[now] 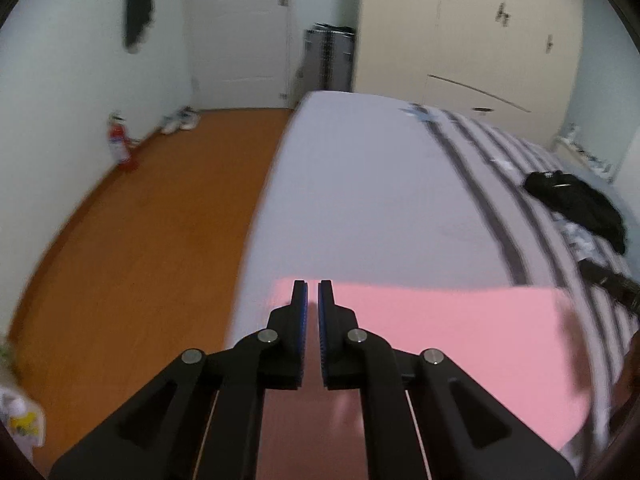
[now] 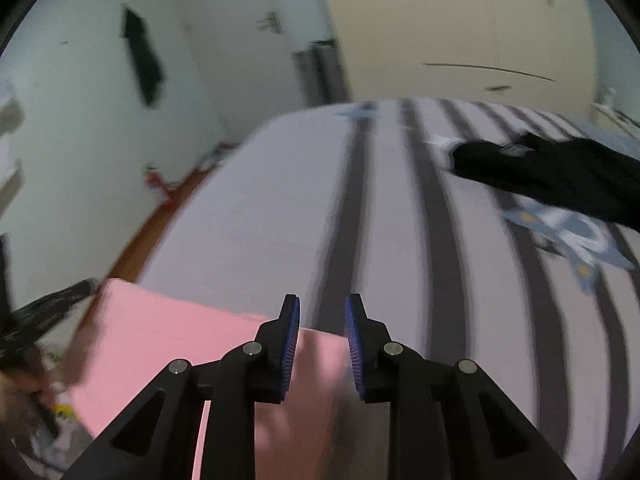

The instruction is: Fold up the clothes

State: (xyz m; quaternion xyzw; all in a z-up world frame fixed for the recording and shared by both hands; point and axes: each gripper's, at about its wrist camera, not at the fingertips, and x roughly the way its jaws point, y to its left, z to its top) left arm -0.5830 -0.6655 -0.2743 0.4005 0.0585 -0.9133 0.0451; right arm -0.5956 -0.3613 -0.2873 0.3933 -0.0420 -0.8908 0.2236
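The left wrist view shows what the right does not: a wide stretch of orange wooden floor (image 1: 160,220) at the left of the frame, a red fire extinguisher (image 1: 120,144) standing against the white wall, pale shoes (image 1: 180,120) near a white door (image 1: 244,36), and the plain, unstriped part of the bed (image 1: 360,200). The right wrist view gives instead the striped bedding up close and a blue-grey printed motif (image 2: 568,240) at the right edge, partly under a black garment (image 2: 560,176).

The pink cloth (image 1: 460,340) lies in the lower part of both frames, at the near edge of the bed. Its long axis runs across the picture, left to right, its far edge a straight line slightly tilted. In the left view it spreads from the fingers towards the lower right; in the right view the pink cloth (image 2: 180,340) spreads from the fingers towards the lower left.

The left gripper (image 1: 313,292) has its fingers drawn together with only a narrow slit between the blue pads, over the cloth's far left corner; whether cloth is pinched in that slit is not clear. The right gripper (image 2: 322,308) has its fingers parted, with cloth visible below and between them, the pads not pressing on it.

The black garment (image 1: 580,204) lies well apart from the cloth, at the right. Cream wardrobe doors (image 1: 480,40) stand behind the bed. The other gripper's dark body (image 2: 48,312) shows at the left edge of the right view.
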